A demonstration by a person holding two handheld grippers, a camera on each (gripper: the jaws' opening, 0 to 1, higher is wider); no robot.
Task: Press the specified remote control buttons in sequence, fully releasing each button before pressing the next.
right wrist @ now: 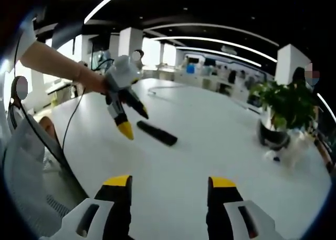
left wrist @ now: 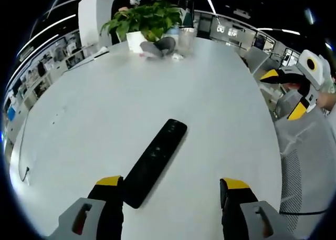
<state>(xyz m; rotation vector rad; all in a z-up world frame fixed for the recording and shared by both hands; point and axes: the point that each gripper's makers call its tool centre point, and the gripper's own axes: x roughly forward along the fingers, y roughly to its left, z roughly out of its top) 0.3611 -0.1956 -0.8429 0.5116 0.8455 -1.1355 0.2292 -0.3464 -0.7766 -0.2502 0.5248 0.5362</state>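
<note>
Currently approaching: left gripper (left wrist: 171,187) spread above black remote control (left wrist: 156,161); right gripper (right wrist: 168,185) spread, idle. Next, close jaws and descend onto a button.

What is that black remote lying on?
The remote lies flat on a bare white table, nothing else under it that shows. Its near end sits beside the left gripper's jaw. Whatever is beneath the remote itself is covered.
</note>
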